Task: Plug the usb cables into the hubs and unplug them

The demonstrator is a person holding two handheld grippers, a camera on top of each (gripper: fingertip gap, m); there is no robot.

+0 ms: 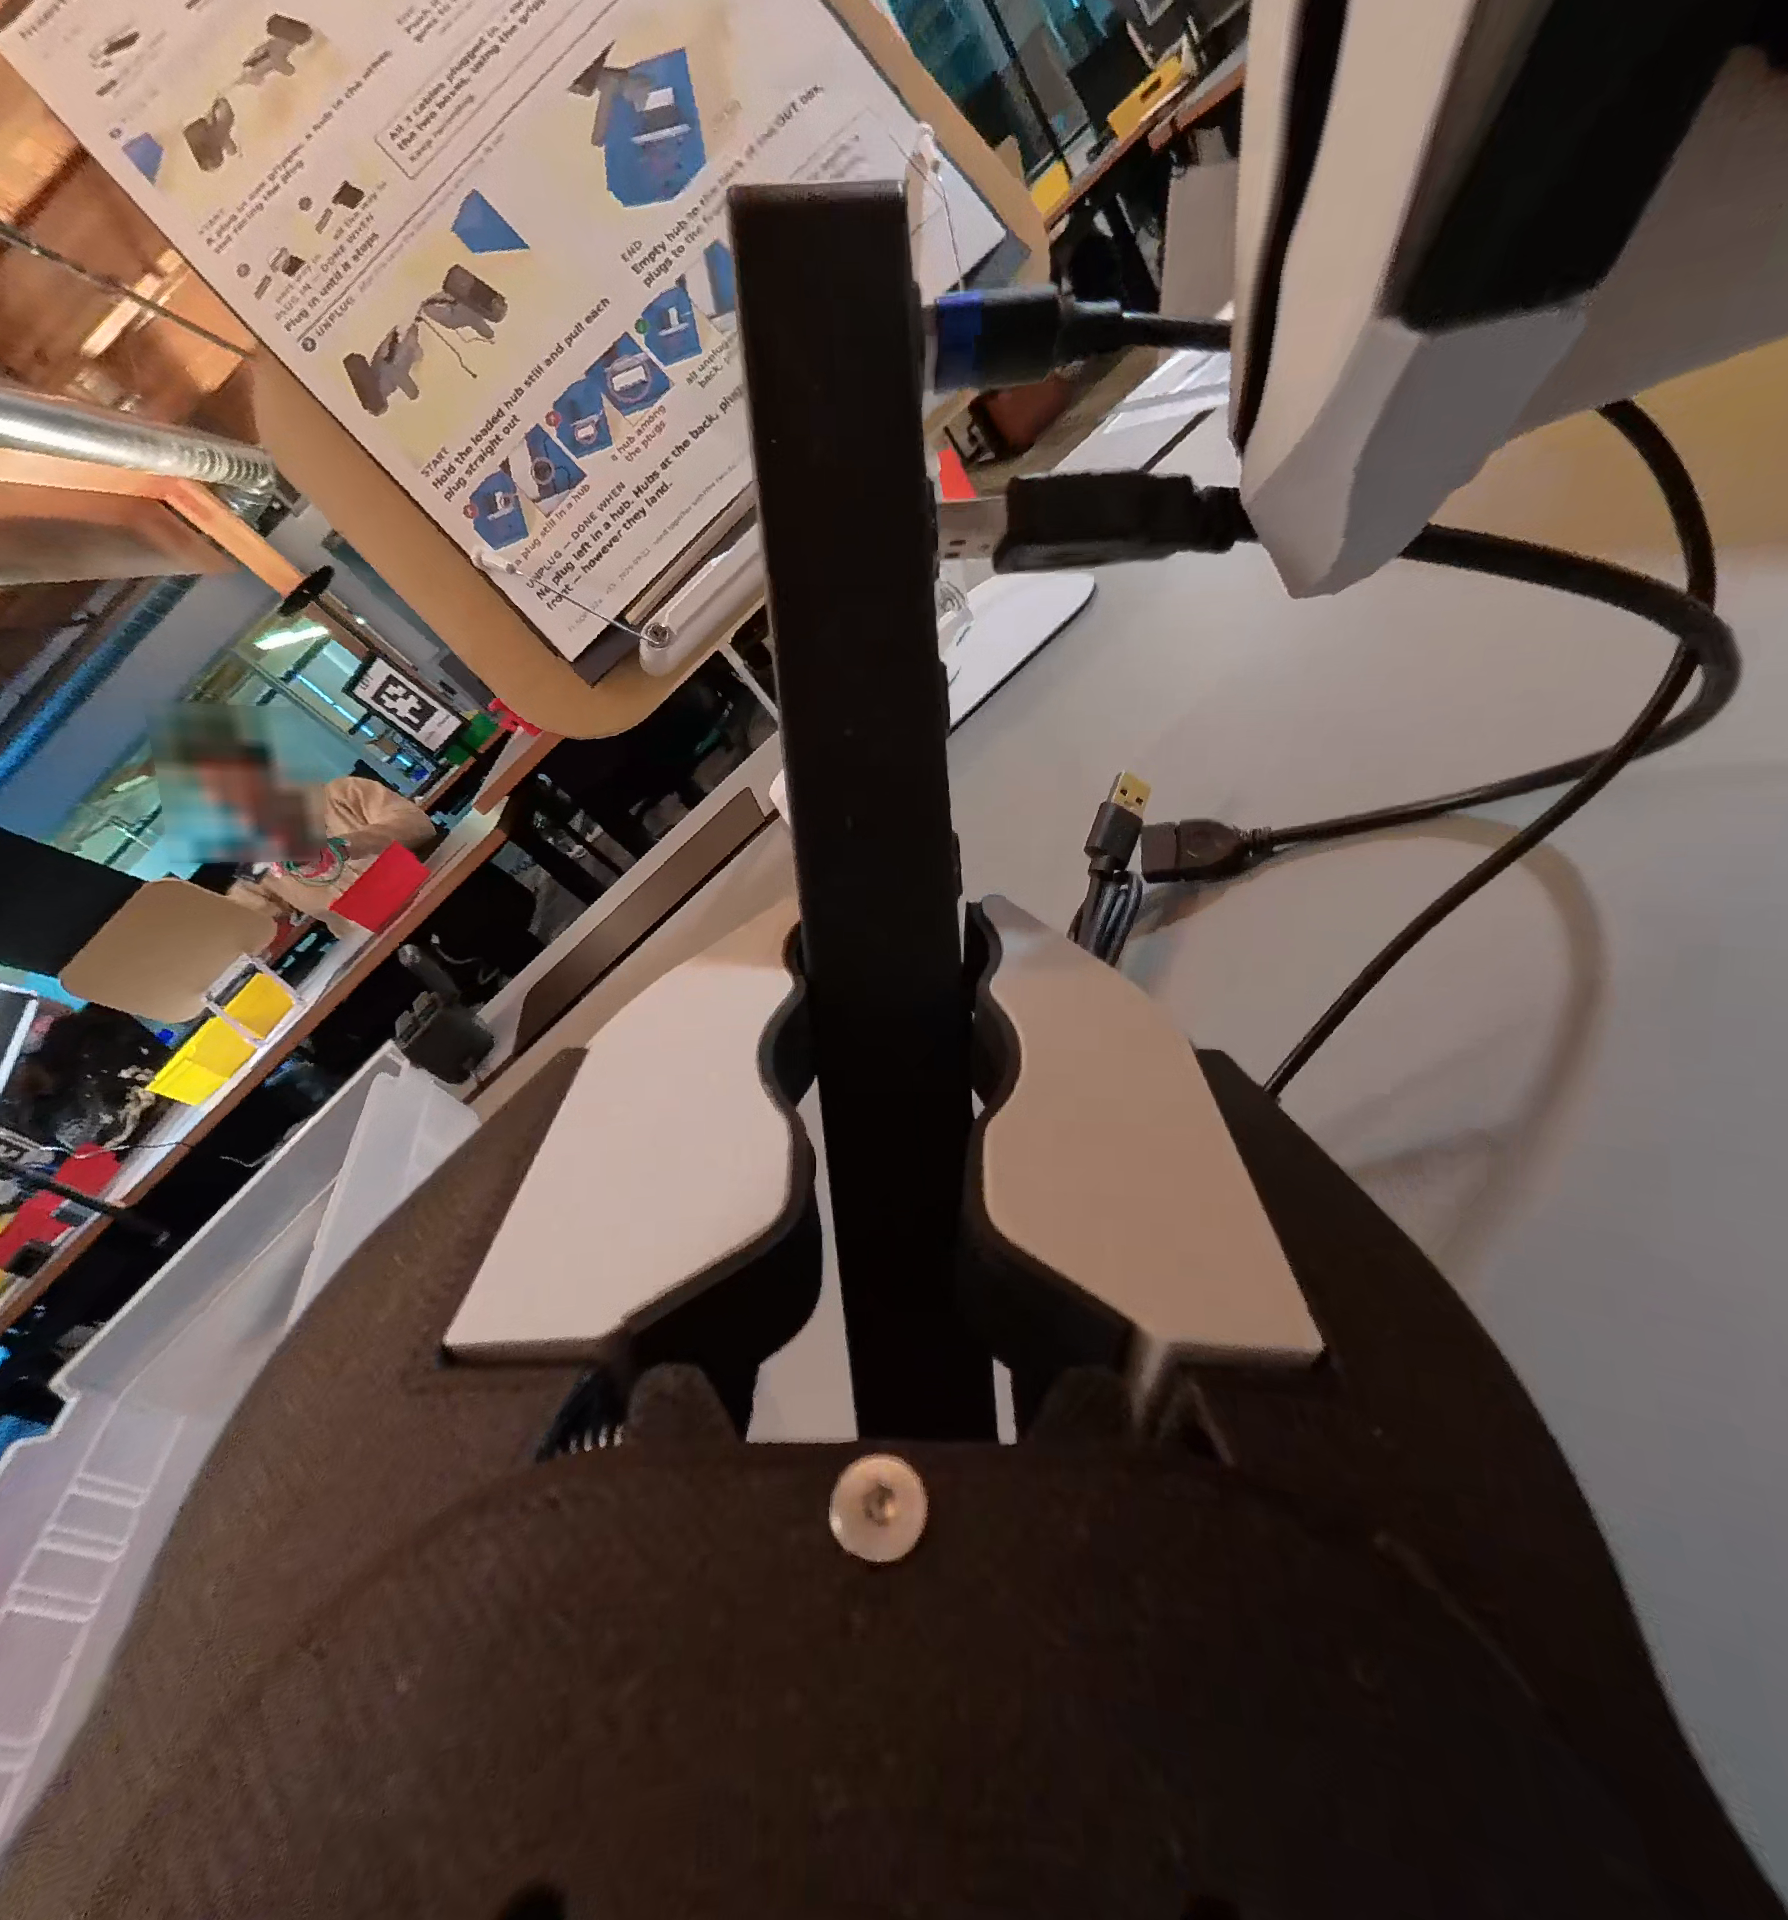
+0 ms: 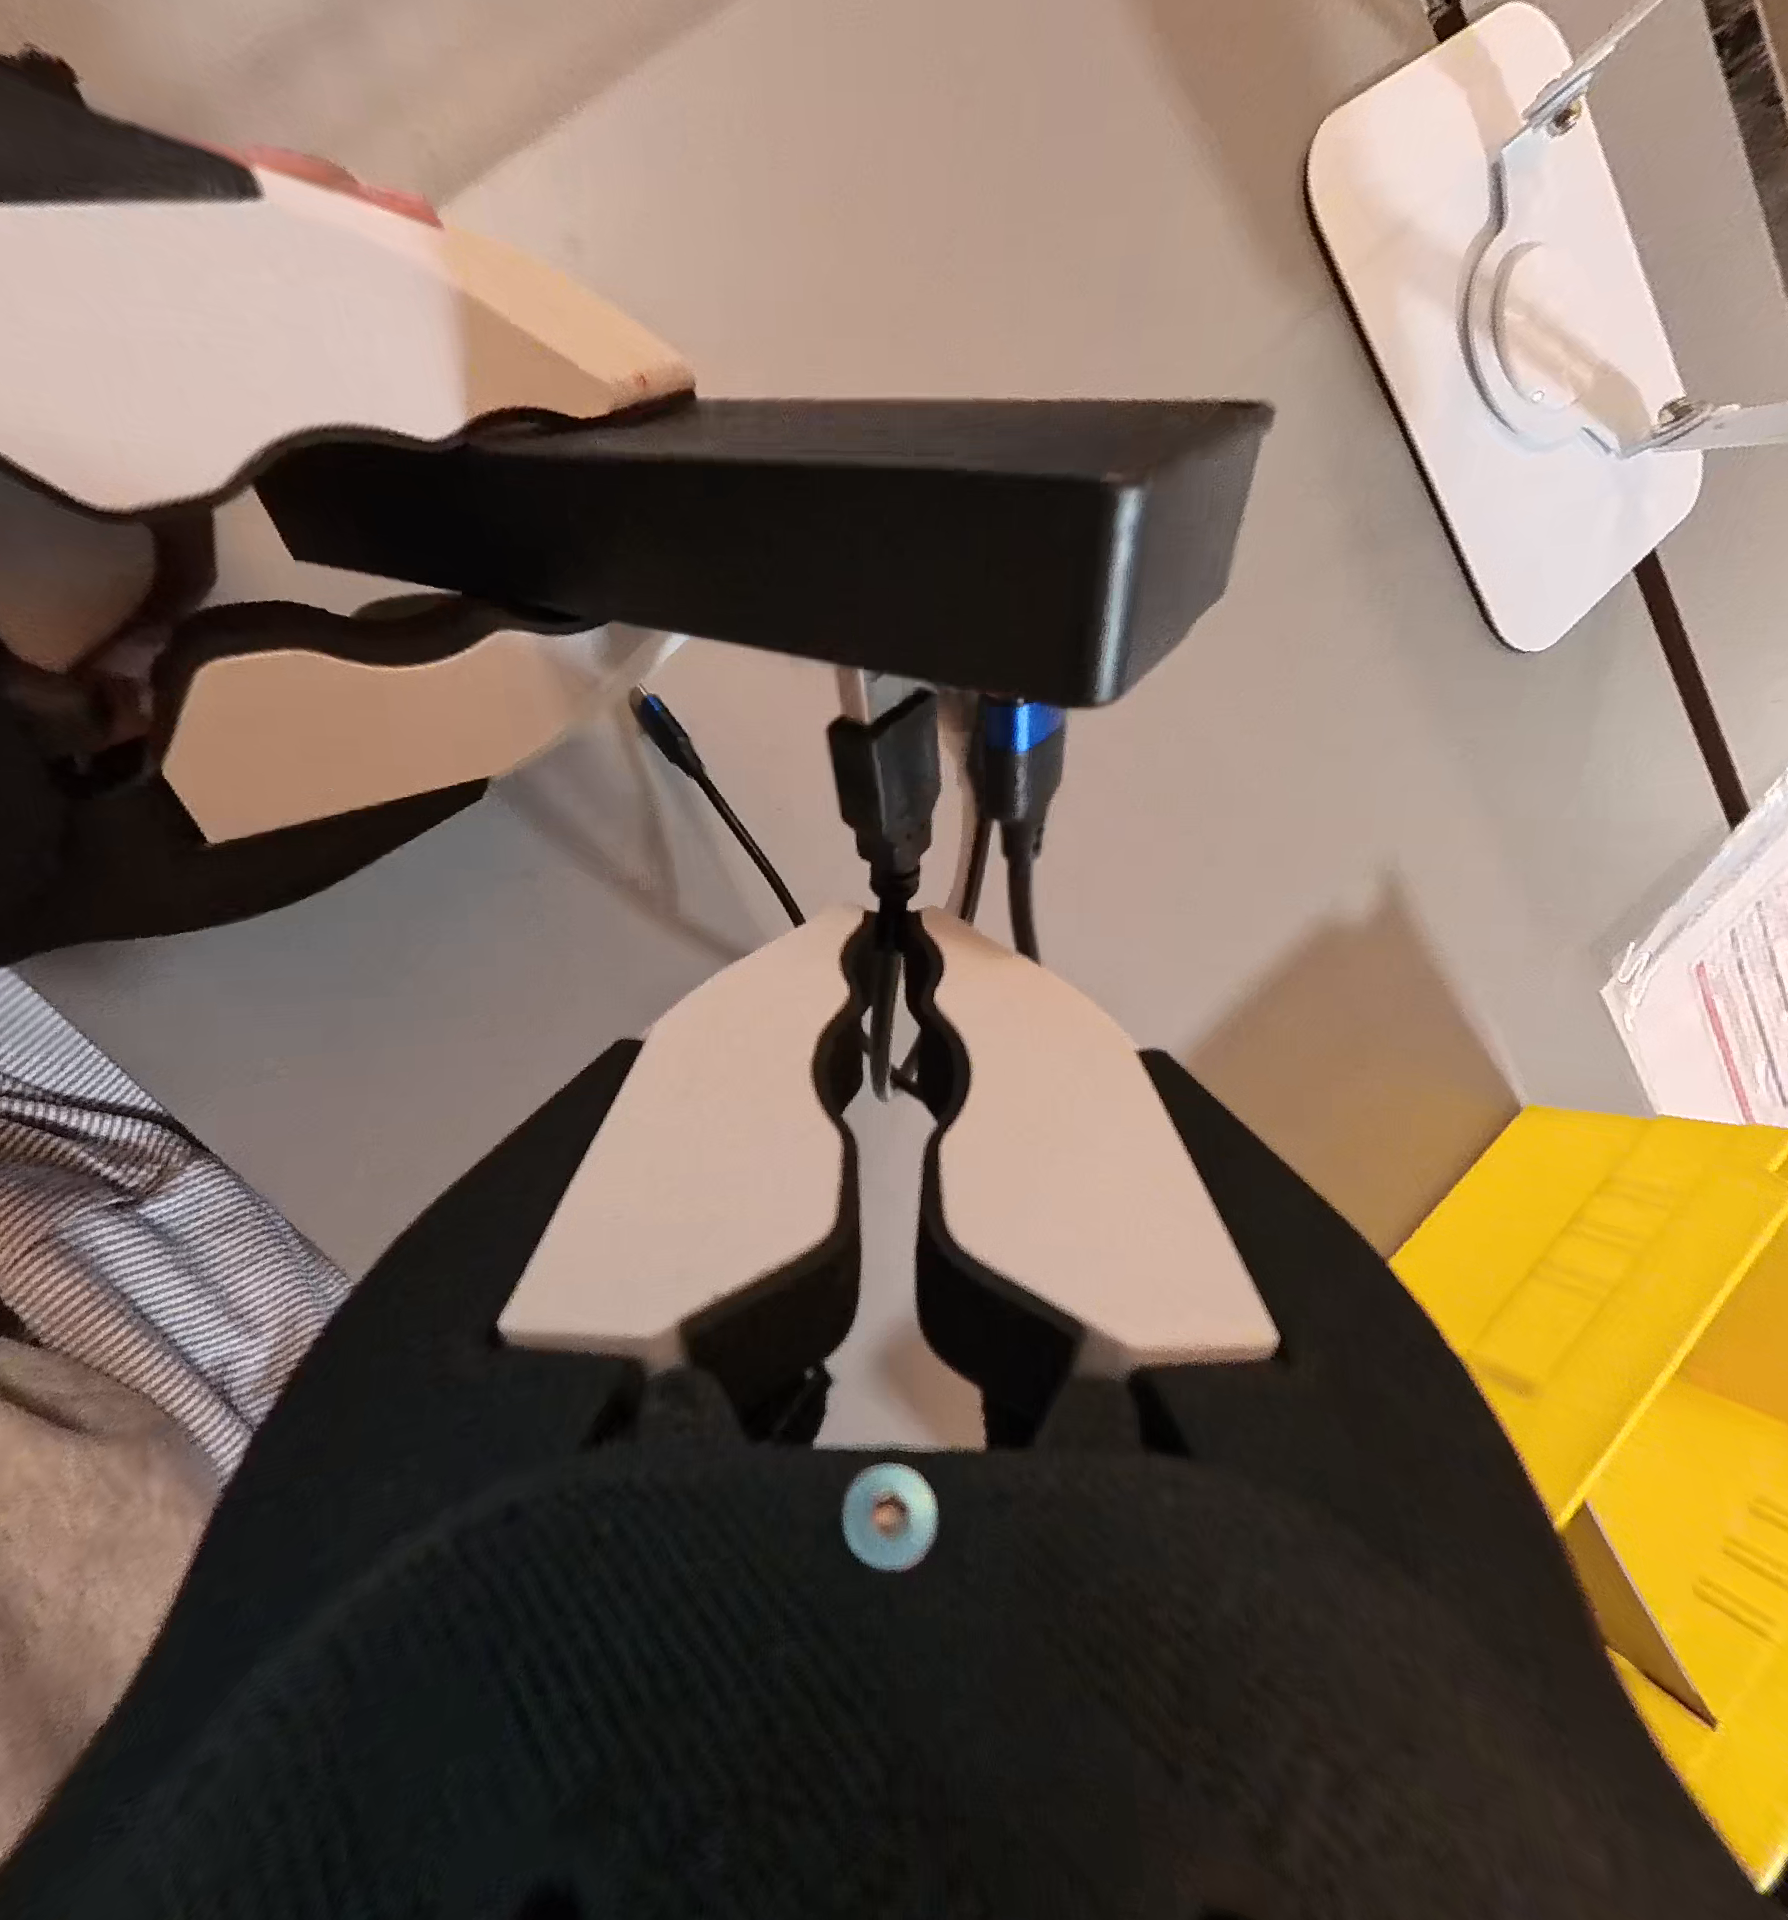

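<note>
The left gripper (image 1: 885,1049) is clenched on the near end of a long black USB hub (image 1: 843,623), held upright above the pale table (image 1: 1596,1351); the hub's lower end is hidden between the fingers. Two plugs sit in its side near the far end: a blue-collared plug (image 1: 994,338) and a plain black plug (image 1: 1087,525), part of its metal shell showing. The right gripper (image 2: 885,920) is pinched on that black plug's cable (image 2: 890,894) just behind the plug, its body cut off in the left view. Loose cable ends (image 1: 1160,831) lie near the table's middle. An instruction sheet (image 1: 433,260) carries printed text. A yellow bin (image 2: 1648,1403) sits at the right edge.
</note>
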